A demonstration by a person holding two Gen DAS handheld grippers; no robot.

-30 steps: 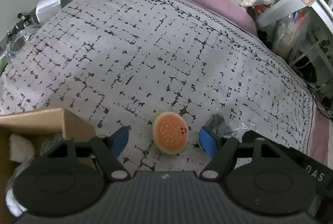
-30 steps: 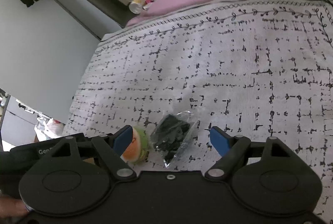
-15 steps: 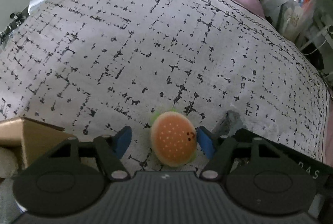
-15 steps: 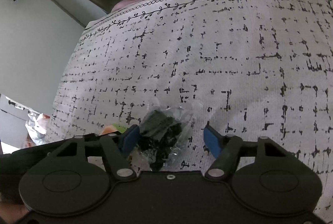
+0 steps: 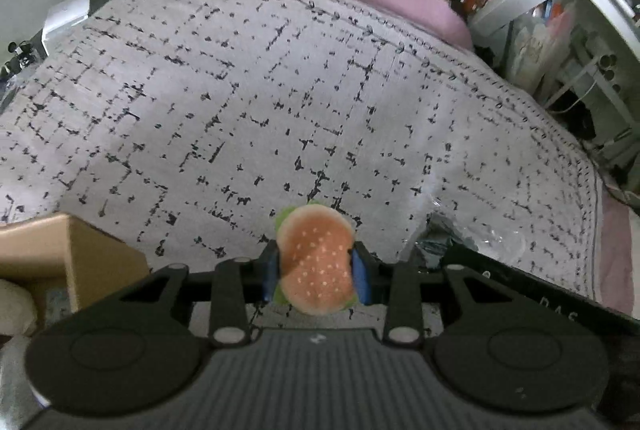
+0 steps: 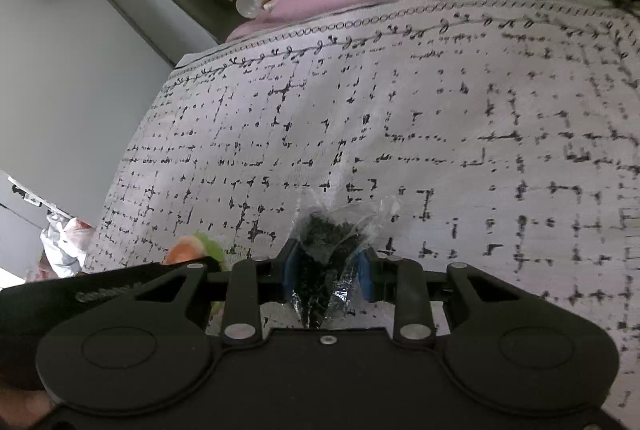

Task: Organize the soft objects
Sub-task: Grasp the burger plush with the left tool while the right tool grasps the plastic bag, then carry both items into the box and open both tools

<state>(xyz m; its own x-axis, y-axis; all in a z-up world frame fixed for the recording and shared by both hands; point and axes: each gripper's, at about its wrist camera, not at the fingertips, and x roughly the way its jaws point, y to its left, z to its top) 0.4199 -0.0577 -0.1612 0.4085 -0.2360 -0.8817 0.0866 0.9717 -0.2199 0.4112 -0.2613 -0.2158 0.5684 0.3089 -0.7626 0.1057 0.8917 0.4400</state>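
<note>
Over the bed [image 5: 280,90], the left tongs [image 5: 316,272] pinch one burger plush [image 5: 316,262]; the right tongs [image 6: 326,272] pinch one clear bag of dark stuff [image 6: 324,258]. One cardboard box [image 5: 80,258] sits left.

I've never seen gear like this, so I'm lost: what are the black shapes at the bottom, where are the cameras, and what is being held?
Those black shapes are two hand-held grippers, one per hand, each carrying a camera looking along its fingers. The left gripper has closed on a burger plush toy. The right gripper has closed on a clear bag of dark material. Both are over a patterned bedspread. A cardboard box sits at the left view's edge.
</note>
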